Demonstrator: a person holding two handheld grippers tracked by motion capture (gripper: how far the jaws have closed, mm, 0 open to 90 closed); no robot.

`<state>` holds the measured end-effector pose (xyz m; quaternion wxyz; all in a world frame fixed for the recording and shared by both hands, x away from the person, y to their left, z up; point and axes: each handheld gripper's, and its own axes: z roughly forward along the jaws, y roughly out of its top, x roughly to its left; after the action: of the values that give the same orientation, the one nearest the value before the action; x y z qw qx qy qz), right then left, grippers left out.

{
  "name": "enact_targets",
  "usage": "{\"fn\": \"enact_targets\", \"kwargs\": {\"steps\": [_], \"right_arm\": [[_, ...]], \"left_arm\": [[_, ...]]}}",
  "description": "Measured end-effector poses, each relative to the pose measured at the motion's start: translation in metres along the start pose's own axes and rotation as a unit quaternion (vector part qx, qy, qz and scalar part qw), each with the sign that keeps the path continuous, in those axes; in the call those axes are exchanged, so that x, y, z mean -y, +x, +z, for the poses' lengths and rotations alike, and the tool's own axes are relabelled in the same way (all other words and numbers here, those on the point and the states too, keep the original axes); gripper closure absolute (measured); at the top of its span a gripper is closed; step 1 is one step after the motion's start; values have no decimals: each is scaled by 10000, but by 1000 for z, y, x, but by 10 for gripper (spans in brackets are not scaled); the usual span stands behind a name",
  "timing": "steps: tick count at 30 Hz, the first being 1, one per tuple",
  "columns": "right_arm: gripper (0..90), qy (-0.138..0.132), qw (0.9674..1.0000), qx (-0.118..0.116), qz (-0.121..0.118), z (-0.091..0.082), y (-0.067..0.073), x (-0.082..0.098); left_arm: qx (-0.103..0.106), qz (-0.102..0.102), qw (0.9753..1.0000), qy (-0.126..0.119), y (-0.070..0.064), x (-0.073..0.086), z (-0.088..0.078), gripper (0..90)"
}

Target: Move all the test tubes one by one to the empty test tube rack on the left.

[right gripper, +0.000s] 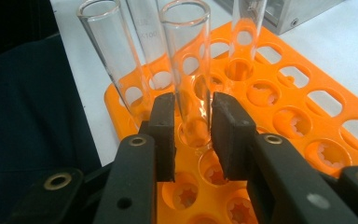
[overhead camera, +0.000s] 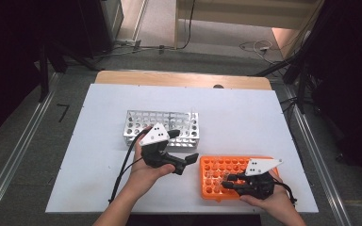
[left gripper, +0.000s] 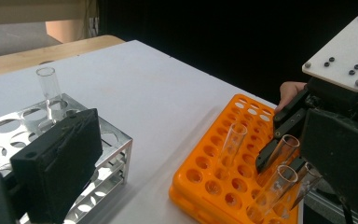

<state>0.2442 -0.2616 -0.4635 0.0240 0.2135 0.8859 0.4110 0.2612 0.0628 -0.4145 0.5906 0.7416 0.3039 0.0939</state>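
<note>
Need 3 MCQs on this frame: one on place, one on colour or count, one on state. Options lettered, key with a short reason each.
1. Where does the metal rack stand relative to the orange rack?
A. Farther from the person and to the left
B. Stacked on top of it
C. Nearer the person, to the right

2. How many glass tubes stand in the metal rack?
A. None
B. One
C. Five

3. What is the right gripper doing?
A. Open, away from any tube
B. Closed around a glass tube in the orange rack
C. Holding the metal rack

Key: 1 A, the high view shows it farther up the table and to the left. 2 B, the left gripper view shows a single tube there. 3 B, the right gripper view shows both pads against the tube's sides.
</note>
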Motion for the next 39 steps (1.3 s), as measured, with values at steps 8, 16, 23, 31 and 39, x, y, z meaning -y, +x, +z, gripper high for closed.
{"fn": "enact_targets", "kwargs": {"steps": [8,16,23,31,39], "right_arm": [[715,48,9999,122,-54,3,3,-3],[743,-57,9999,104,-5,0,1,-4],[743,-188,9998,70,12,-9,1,-9],[744,-449,9990,21,59,-27,-2,-22],[744,-605,9980,146,59,-43,-7,-36]], "left_arm": [[-4,3,10000,5,0,-1,0,0],[-2,0,10000,2,-1,0,0,0],[-11,4,10000,5,-1,0,0,0],[-10,23,10000,-6,0,-2,-1,0],[-45,43,10000,-78,1,-7,-5,0]]}}
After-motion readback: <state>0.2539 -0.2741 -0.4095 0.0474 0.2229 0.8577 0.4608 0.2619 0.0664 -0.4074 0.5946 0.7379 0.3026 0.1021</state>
